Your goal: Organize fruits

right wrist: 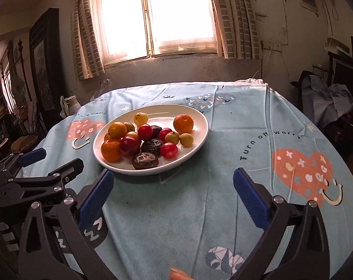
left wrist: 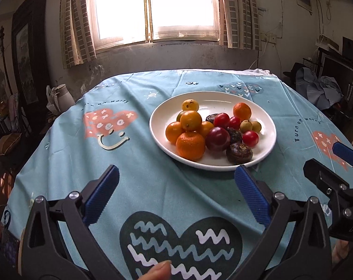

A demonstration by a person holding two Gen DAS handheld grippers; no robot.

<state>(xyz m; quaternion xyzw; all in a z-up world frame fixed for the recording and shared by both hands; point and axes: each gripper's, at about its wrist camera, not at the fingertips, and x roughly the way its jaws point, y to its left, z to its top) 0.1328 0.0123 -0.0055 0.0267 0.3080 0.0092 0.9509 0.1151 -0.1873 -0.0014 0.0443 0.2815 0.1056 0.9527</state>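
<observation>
a white plate [left wrist: 267, 126] heaped with mixed fruit sits toward the far right part of the table [left wrist: 153, 186], under its pale blue printed cloth [right wrist: 223, 186], as i hold both claws short of it on the near side. my left claw [left wrist: 176, 193] is spread wide with nothing between its blue pads, and my right claw [right wrist: 173, 193] is likewise spread and empty; both hang above bare cloth, near the plate's near rim.

on the plate the fruit lies partly in kinds: mandarins [left wrist: 190, 145] piled at the left, one orange mandarin [left wrist: 242, 111] alone at the far right, cherry tomatoes [left wrist: 250, 138] and a dark red plum [left wrist: 217, 138] mid-plate, brown water chestnuts [left wrist: 239, 152] near the front rim, small yellow-green fruits [left wrist: 246, 126] beside them. whether this is a jumble awaiting sorting or a plate already filled, i cannot judge from here.

any pick, i judge, wants care: round fruit rolls, so i would close on one piece at its widest, from above, starting with those that lie free of the mandarin stack, and squeeze the tomatoes softly. the stacked mandarins could tumble if nudged sideways.
</observation>
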